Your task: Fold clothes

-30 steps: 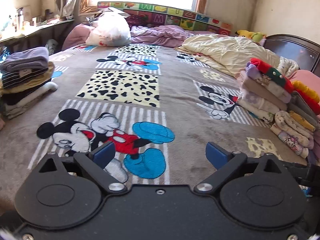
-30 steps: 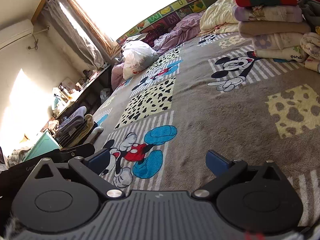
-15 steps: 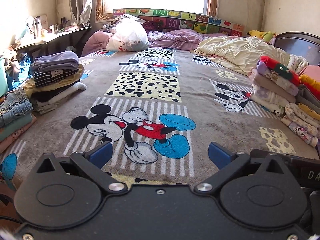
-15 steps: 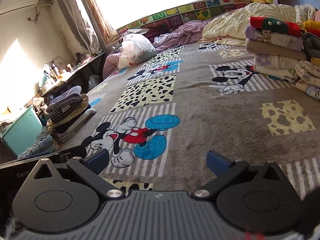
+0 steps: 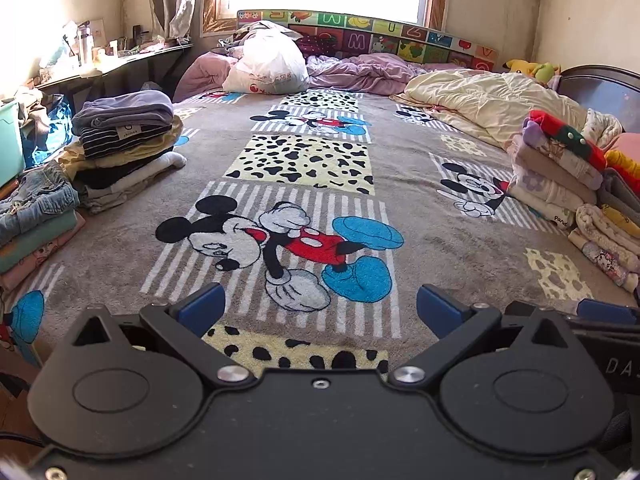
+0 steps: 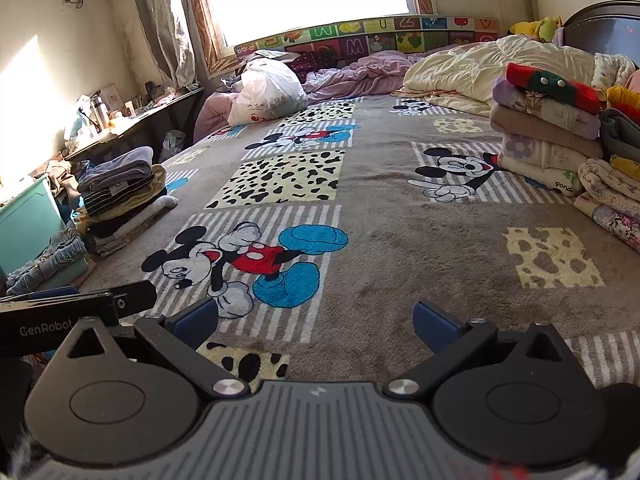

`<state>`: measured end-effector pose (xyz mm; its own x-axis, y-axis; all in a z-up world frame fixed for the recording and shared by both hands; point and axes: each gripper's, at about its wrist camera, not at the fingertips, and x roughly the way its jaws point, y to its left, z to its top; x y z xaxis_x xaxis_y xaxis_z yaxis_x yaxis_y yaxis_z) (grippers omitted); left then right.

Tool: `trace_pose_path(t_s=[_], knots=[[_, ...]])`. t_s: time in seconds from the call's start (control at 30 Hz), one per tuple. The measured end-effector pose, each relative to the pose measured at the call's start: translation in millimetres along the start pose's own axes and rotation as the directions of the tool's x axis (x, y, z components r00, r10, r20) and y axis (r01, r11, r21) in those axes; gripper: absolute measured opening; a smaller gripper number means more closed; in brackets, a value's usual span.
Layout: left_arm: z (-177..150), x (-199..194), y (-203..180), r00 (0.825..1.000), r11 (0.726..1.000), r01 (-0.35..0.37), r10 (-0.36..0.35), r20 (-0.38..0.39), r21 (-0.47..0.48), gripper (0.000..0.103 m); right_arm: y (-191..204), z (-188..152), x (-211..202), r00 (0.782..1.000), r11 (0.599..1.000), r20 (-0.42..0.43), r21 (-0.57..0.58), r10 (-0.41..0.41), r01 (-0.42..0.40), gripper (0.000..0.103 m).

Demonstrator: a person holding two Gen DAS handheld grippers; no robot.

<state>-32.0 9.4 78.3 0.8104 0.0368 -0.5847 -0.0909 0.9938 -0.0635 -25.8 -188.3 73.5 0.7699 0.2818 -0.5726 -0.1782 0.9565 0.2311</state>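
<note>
My left gripper (image 5: 320, 306) is open and empty, held low over the near edge of the grey Mickey Mouse blanket (image 5: 420, 216). My right gripper (image 6: 316, 320) is open and empty too, beside it over the same blanket (image 6: 400, 240). A stack of folded clothes (image 5: 124, 148) sits at the bed's left side, also in the right wrist view (image 6: 120, 196). A second folded stack (image 5: 560, 168) stands at the right, also in the right wrist view (image 6: 548, 136). No garment lies between the fingers.
A white plastic bag (image 5: 268, 64) and a purple quilt (image 5: 360, 72) lie at the far end. A cream duvet (image 5: 488, 100) is at the far right. Folded jeans (image 5: 36, 204) and a teal bin (image 6: 24, 220) are at the left edge. A desk (image 5: 112, 68) stands by the window.
Both grippers have pulled back and levelled toward the bed's near edge. More of the left clothes stack and the jeans have come into view. Both stay open.
</note>
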Motion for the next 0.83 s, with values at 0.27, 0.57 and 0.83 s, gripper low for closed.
trace_pose_path(t_s=[0.27,0.57,0.83], knots=[[-6.1,10.7,-0.2,0.999,1.0,0.022,-0.022,-0.037,0.0,0.103,-7.1,-6.2,4.1,0.999,1.0,-0.018,0.008,-0.027,0.027,0.103],[-10.0,20.6,-6.0,0.998,1.0,0.02,-0.019,-0.062,0.017,0.103,-11.1,-10.8,11.8,0.998,0.999,-0.031,-0.007,-0.049,0.049,0.103],[-11.7,26.4,-5.2,0.998,0.999,0.025,-0.023,-0.061,0.022,0.103,-15.1,-12.1,21.3,0.998,0.999,-0.048,0.004,-0.046,0.046,0.103]])
